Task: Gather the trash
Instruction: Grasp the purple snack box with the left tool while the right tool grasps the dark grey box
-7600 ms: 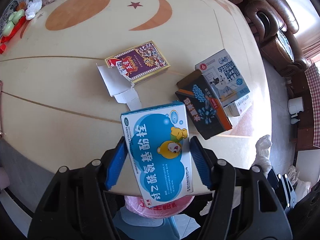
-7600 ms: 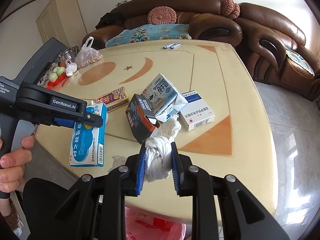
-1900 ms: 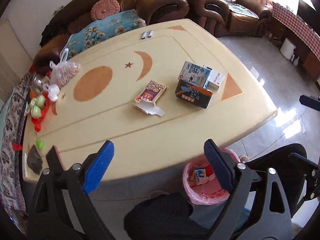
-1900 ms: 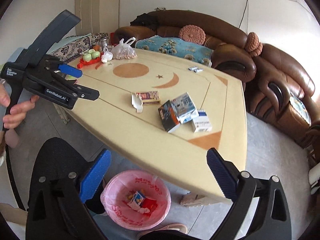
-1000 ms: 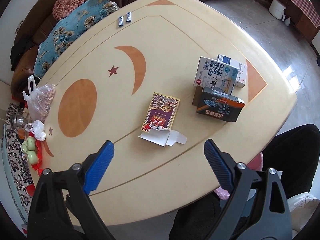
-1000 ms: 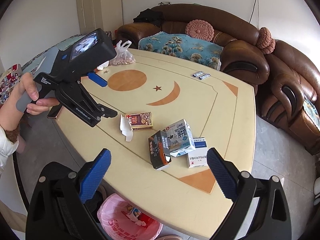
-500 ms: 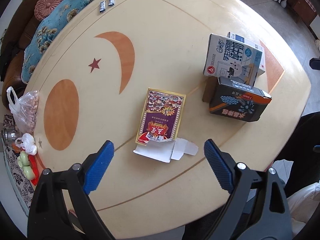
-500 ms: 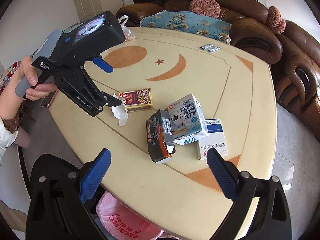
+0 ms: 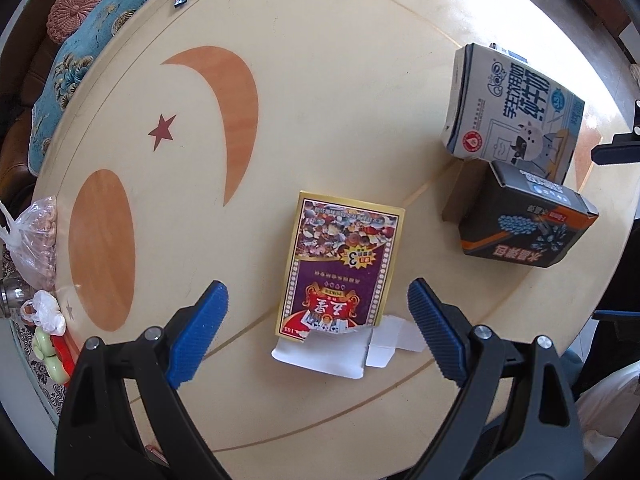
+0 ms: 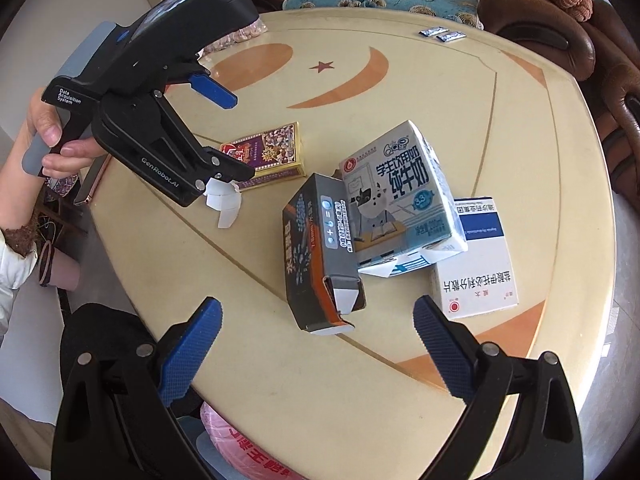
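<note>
Both grippers' fingers [image 9: 198, 326] spread, empty — left gripper [image 10: 218, 136] reads "GenRobot.AI", "Data Acquisition System".

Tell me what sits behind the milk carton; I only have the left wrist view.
Observer: A white and blue medicine box lies flat there, right beside the milk carton.
Operator: Where is the bin?
Observer: A pink bin bag shows just below the near edge of the table.
Operator: Is the right gripper free?
Observer: Yes, the right gripper is open and empty, with the dark box ahead of its fingers.
</note>
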A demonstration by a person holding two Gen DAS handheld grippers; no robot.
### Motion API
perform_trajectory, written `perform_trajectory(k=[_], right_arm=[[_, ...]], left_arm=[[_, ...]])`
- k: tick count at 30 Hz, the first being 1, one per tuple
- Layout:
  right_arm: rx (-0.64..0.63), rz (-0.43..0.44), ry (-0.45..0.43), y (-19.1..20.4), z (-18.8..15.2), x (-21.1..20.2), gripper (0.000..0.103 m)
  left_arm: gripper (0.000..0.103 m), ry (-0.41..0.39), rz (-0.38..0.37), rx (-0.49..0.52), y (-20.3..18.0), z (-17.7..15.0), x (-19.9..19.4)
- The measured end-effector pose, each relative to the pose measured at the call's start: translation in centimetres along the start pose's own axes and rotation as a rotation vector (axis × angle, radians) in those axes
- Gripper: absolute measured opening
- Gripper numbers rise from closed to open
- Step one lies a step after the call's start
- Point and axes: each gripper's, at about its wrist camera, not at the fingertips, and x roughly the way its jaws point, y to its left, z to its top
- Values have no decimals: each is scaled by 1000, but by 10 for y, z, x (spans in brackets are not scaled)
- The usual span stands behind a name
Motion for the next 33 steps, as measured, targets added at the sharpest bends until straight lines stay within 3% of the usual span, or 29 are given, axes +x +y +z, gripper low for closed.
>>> perform_trajectory(k=[12, 14, 16, 19, 24, 28, 33], right_arm=[[20, 84, 23, -3, 11, 30, 91], [16, 99, 24, -1, 14, 33, 82], [6, 95, 21, 3, 15, 34, 80], [-2, 100, 27, 7, 17, 37, 62], [13, 104, 36, 9, 18, 44, 51], [30, 109, 42, 8, 19, 47, 31], [13, 61, 42, 14, 19, 50, 27]], left_arm=[[89, 50, -31, 26, -1, 11, 30], [89, 56, -32, 27, -1, 11, 32], [89, 50, -41, 25, 0, 12, 32], [89, 44, -50, 19, 0, 13, 33], [89, 32, -62, 13, 1, 14, 35], [82, 24, -85, 7, -3, 8, 34], [81, 23, -130, -10, 4, -2, 37]])
